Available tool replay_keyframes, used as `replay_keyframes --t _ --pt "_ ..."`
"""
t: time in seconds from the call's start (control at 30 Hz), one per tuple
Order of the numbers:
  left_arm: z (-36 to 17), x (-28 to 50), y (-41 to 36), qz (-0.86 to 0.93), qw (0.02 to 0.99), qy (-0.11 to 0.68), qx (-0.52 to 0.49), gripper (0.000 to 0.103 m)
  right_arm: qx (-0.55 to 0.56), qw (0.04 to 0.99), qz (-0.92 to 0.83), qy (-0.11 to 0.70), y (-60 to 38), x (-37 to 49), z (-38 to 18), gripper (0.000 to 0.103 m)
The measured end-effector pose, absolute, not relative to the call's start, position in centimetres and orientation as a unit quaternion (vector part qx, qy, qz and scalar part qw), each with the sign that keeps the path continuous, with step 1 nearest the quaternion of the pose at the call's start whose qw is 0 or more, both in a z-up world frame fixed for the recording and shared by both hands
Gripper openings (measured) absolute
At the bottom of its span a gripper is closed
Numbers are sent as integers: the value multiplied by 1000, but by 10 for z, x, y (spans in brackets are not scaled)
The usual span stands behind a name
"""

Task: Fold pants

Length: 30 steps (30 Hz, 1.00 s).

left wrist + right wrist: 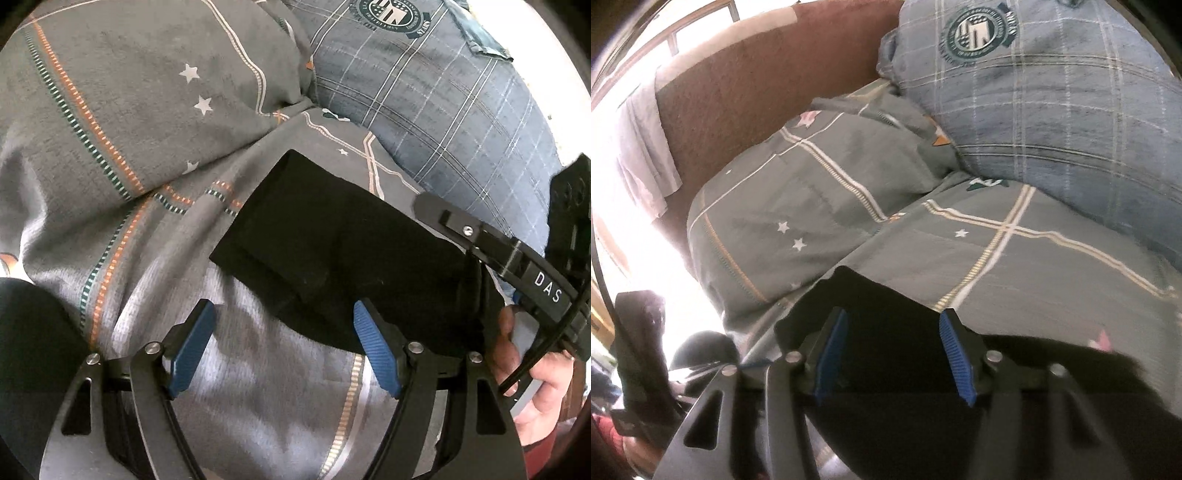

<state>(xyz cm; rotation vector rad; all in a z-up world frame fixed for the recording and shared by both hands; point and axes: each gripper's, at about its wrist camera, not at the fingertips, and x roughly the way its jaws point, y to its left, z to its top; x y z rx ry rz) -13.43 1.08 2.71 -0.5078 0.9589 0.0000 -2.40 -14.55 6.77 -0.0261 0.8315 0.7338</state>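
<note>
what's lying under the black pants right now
The black pants lie on a grey bedcover with stars and stripes, which shows on three sides of them. The bedcover directly beneath them is hidden, so anything else there cannot be seen.

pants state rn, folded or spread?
Folded. The black pants lie as a compact rectangle on the grey bedspread, a layered edge visible across the top; how many folds, cannot tell.

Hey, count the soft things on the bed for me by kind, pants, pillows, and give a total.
Black pants: 1
Grey star-print pillow: 1
Blue plaid pillow: 1
Grey star-print bedcover: 1
Total: 4
</note>
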Motion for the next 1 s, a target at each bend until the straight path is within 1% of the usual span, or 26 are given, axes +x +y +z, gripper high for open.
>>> replay_keyframes --t 0.03,0.17,0.27,0.47,0.57,0.7,0.9,0.93,0.97,1.0 --pt "27 -133 11 1 857 455 -239 77 -15 847 353 398 -141 -21 66 61" --pt "26 -127 10 10 859 455 -234 77 -38 833 369 411 -123 -5 62 62" --pt "27 -122 8 11 860 455 -231 82 -61 819 382 423 -108 5 57 66" --pt "27 -124 7 -2 857 459 -234 84 -97 800 399 438 -91 18 50 69" --pt "27 -122 5 -5 858 458 -230 87 -96 788 411 449 -90 24 46 71" --pt "28 -119 0 -26 855 456 -245 87 -86 774 417 468 -85 34 36 72" --pt "27 -116 -4 -57 864 441 -238 86 -31 746 438 501 -81 53 21 72" --pt "27 -116 -4 -59 866 436 -239 82 -29 744 440 502 -80 53 19 69" --pt "28 -116 -3 -58 867 433 -239 66 -33 748 442 494 -78 51 19 61" --pt "28 -116 -2 -54 868 434 -235 44 -42 749 443 491 -75 50 19 29"
